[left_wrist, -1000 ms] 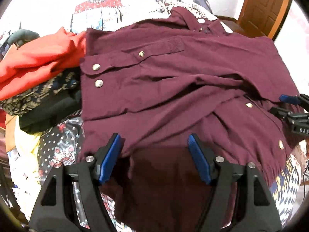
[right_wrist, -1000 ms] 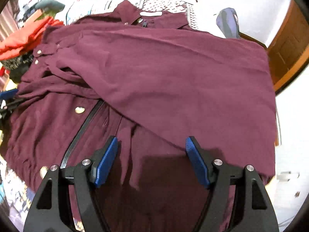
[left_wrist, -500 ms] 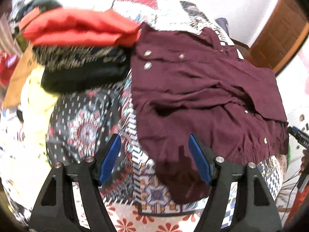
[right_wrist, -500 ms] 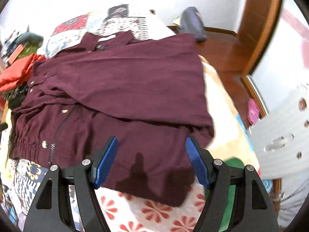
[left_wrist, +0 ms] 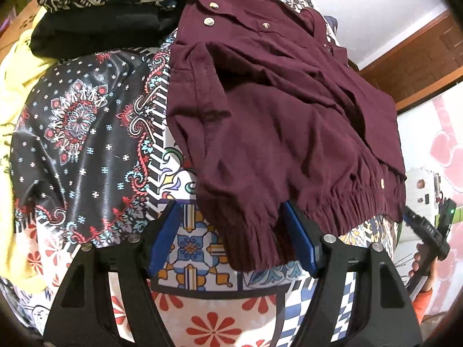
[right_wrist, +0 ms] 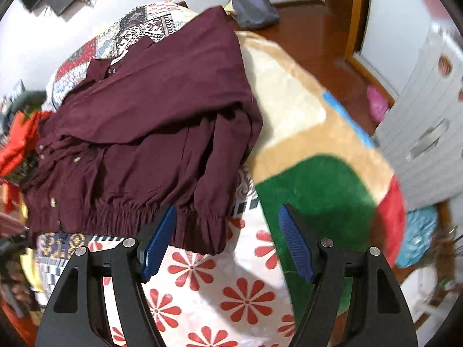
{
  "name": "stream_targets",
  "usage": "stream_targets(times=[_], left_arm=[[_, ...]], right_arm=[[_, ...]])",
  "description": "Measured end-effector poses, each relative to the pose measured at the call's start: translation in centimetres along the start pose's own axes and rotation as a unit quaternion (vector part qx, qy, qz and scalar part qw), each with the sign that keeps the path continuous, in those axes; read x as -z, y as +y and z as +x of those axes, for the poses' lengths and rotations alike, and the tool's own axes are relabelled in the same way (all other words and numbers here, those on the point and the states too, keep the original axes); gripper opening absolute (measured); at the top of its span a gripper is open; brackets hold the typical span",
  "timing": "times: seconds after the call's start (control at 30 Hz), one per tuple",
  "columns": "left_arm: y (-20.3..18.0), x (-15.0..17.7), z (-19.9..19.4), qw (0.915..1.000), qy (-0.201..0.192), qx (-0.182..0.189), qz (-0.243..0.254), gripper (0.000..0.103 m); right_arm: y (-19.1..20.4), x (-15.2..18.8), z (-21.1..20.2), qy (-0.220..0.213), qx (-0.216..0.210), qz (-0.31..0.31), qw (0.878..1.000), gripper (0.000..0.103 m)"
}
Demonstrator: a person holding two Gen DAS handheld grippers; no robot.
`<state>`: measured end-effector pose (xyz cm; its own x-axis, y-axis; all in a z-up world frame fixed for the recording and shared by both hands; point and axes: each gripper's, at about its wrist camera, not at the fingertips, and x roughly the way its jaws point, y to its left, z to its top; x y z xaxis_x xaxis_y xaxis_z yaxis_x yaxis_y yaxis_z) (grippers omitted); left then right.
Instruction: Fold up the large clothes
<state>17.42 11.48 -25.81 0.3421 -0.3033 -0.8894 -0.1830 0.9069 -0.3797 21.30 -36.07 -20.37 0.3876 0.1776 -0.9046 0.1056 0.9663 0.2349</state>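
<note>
A maroon jacket (left_wrist: pixel 275 121) with snap buttons and an elastic hem lies on the patterned bed cover, sleeves folded in over the body. My left gripper (left_wrist: pixel 231 234) is open at the hem's left corner, with the cuff and hem corner lying between its blue pads. In the right wrist view the jacket (right_wrist: pixel 150 133) fills the left half. My right gripper (right_wrist: pixel 225 240) is open at the hem's right corner, its left pad (right_wrist: pixel 159 240) under the fabric edge. The right gripper also shows in the left wrist view (left_wrist: pixel 428 231) at far right.
A pile of clothes, black patterned (left_wrist: pixel 95 5) and red (right_wrist: pixel 14 144), sits left of the jacket. A dark floral cloth (left_wrist: pixel 75 133) lies beside it. A tan, green and red blanket (right_wrist: pixel 312 159) lies on the right. Wooden floor and a white drawer unit (right_wrist: pixel 428 133) are beyond.
Both grippers have pulled back from over the jacket to its near hem, one at each corner. The jacket now shows whole and further off. Both stayed open.
</note>
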Motion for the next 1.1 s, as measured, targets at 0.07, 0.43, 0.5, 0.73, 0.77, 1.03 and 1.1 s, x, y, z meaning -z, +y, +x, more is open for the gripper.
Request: stream_targets(times=[0.07, 0.43, 0.5, 0.73, 0.77, 1.03, 1.1], left_arm=[[0.1, -0.1, 0.2, 1.0, 0.0, 0.006, -0.007, 0.069], [-3.3, -0.9, -0.8, 0.9961, -0.051, -0.032, 0.064, 0.025], [-3.5, -1.2, -1.4, 0.9956, -0.061, -0.027, 0.066, 0.022], [-4.1, -4.4, -5.0, 0.9921, -0.104, 0.024, 0.065, 0.013], [-4.1, -4.9, -5.6, 0.9912, -0.111, 0.032, 0.064, 0.012], [-5.9, -13.5, -8.7, 0.9803, -0.184, 0.034, 0.064, 0.01], [-6.0, -16.2, -8.7, 0.9786, -0.196, 0.029, 0.056, 0.01]], right_arm=[[-0.2, -0.1, 0.4, 0.001, -0.015, 0.012, 1.0, 0.069], [1.5, -1.0, 2.6, -0.012, -0.036, -0.02, 0.999, 0.03], [1.5, -1.0, 2.3, -0.014, -0.026, -0.027, 0.999, 0.018], [2.9, -3.4, -0.7, -0.049, -0.054, -0.056, 0.996, 0.012], [3.2, -4.0, -1.3, -0.058, -0.061, -0.058, 0.995, 0.012], [6.2, -12.5, -4.4, -0.131, -0.087, -0.08, 0.984, 0.011], [7.2, -14.7, -4.1, -0.141, -0.079, -0.084, 0.983, 0.011]])
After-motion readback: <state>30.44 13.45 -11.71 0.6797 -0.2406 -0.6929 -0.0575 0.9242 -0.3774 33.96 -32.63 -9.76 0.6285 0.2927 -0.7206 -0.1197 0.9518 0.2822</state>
